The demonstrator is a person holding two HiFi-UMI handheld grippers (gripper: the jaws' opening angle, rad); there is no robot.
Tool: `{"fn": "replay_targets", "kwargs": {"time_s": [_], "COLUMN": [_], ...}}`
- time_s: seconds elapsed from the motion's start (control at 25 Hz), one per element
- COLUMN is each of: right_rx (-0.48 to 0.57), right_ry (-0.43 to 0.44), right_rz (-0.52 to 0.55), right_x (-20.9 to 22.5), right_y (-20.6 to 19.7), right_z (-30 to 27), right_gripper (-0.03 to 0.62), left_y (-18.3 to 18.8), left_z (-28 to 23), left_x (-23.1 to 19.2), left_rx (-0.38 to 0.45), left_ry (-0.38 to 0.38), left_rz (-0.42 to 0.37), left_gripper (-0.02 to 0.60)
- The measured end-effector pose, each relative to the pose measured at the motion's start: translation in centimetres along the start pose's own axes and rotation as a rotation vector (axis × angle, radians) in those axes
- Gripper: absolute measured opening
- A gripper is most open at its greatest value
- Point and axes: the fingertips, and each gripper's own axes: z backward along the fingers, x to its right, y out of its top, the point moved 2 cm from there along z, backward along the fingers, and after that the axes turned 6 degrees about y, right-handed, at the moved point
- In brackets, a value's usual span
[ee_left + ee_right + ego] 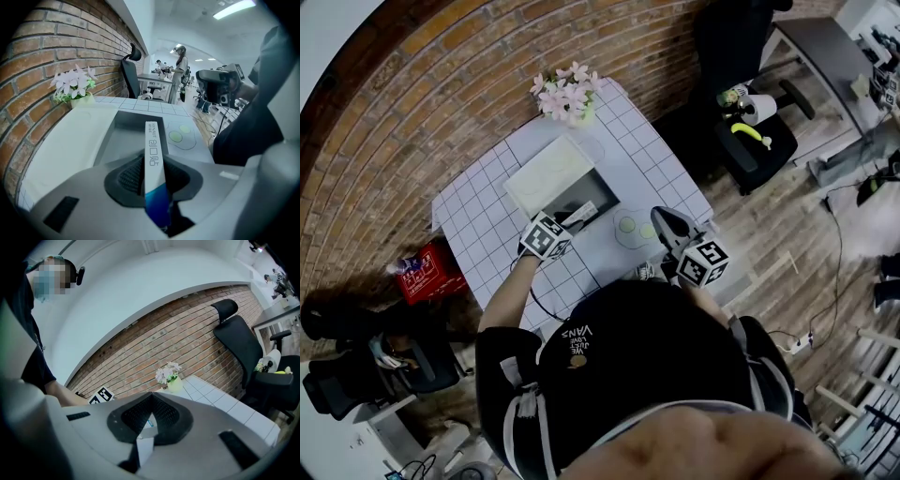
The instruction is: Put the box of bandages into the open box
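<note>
Left claw [153, 177] clamps the box of bandages [153, 143] across its flat sides; probably light, stiff cardboard, easily dented. Right claw [150, 416] closed.

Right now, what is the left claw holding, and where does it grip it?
The left gripper holds the bandage box, pinching its flat sides near the blue end; the white end sticks out over the open box.

The open box [579, 193] sits at the middle of the table [473, 220], flowers [567, 94] at its far corner, a mat [635, 228] toward its right edge.
</note>
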Motion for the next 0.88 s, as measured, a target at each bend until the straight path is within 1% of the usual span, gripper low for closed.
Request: {"fn": "replay_targets", "kwargs": {"time_s": [0.32,0.6,0.88], "right_rx": [-0.003,-0.003,-0.005], "right_ry": [0.003,0.003,0.007], "right_rz": [-0.004,-0.002,-0.004], "right_x": [0.2,0.1,0.1], "right_y": [-0.2,-0.4,-0.4], "right_z": [0.1,0.0,-0.3], "right_gripper": [-0.003,-0.003,-0.003], "left_y": [0.2,0.2,0.5], "left_z": [0.0,0.2,0.8], "left_x": [-0.2,-0.9,-1.6], "left_rx": [0.007,0.019,0.036], "left_ry": [0.015,0.049,0.083], "left_rz": [-0.001,0.004,0.002], "left_gripper": [0.087,0.135,0.137]}}
